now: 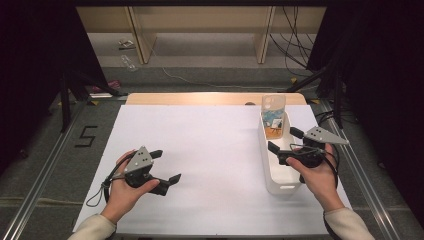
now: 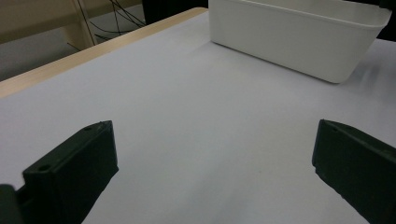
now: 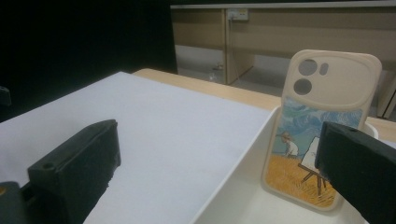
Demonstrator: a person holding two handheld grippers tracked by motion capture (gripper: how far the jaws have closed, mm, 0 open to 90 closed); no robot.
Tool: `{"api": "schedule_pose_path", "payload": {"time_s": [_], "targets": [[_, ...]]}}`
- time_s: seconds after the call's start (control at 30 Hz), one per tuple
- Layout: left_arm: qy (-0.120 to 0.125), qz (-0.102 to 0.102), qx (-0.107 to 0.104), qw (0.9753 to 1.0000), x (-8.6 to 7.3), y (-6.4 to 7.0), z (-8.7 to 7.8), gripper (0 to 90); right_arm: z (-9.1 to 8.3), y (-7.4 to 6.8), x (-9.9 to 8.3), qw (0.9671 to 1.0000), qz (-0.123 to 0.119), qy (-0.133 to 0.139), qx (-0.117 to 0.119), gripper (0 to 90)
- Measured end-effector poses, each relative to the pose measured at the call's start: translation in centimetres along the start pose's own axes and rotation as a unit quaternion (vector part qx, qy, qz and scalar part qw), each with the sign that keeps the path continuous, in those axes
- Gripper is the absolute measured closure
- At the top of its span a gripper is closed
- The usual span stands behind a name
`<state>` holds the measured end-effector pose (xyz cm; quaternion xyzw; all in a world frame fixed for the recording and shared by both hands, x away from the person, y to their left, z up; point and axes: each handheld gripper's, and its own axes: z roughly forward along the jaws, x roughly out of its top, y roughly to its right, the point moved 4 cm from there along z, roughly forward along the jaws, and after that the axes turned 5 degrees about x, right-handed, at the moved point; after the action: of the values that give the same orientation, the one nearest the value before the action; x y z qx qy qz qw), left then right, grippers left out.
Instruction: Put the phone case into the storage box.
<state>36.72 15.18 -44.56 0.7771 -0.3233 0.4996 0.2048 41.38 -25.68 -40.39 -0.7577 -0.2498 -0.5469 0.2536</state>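
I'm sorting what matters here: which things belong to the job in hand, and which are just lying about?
In the job:
phone case, standing in the far end of the bin
white bin
right gripper, open over the bin
left gripper, open above the table

Lying about:
plastic bottle on the floor
cables

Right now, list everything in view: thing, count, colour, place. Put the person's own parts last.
phone case: 1, cream with a painted field scene, standing upright against the far end of the bin.
bin: 1, white, right side of the table.
table: 1, white top with a wooden far edge.
shelving: 1, light wood, on the floor beyond the table.
cables: several, black, on the floor at far right.
left tool: 1, black, open, over the table's near left.
right tool: 1, black, open, over the bin.
hands: 2, each holding a tool.
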Motion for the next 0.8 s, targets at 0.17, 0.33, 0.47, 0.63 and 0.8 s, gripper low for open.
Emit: {"api": "schedule_pose_path", "payload": {"time_s": [0.17, 0.33, 0.47, 0.63, 0.8], "targets": [[0.0, 0.0, 0.001, 1.0, 0.0, -0.1, -0.1, 0.0, -0.3, -0.2, 0.1, 1.0, -0.001, 0.0, 0.0, 1.1], [0.0, 0.001, 0.0, 1.0, 0.0, 0.0, -0.2, 0.0, -0.8, -0.4, -0.2, 1.0, -0.003, -0.002, 0.002, 1.1], [0.001, 0.002, 0.0, 1.0, -0.1, 0.0, -0.5, 0.0, -1.3, -0.4, -0.6, 1.0, -0.003, -0.004, 0.003, 1.1], [0.004, -0.001, 0.006, 1.0, -0.2, -0.2, -1.1, 0.0, -1.7, -0.4, -1.2, 1.0, -0.003, -0.005, 0.005, 1.1], [0.007, -0.005, 0.009, 0.9999, -0.3, -0.3, -1.5, 0.0, -2.2, -0.5, -1.4, 1.0, -0.007, -0.004, 0.004, 1.1]]}}
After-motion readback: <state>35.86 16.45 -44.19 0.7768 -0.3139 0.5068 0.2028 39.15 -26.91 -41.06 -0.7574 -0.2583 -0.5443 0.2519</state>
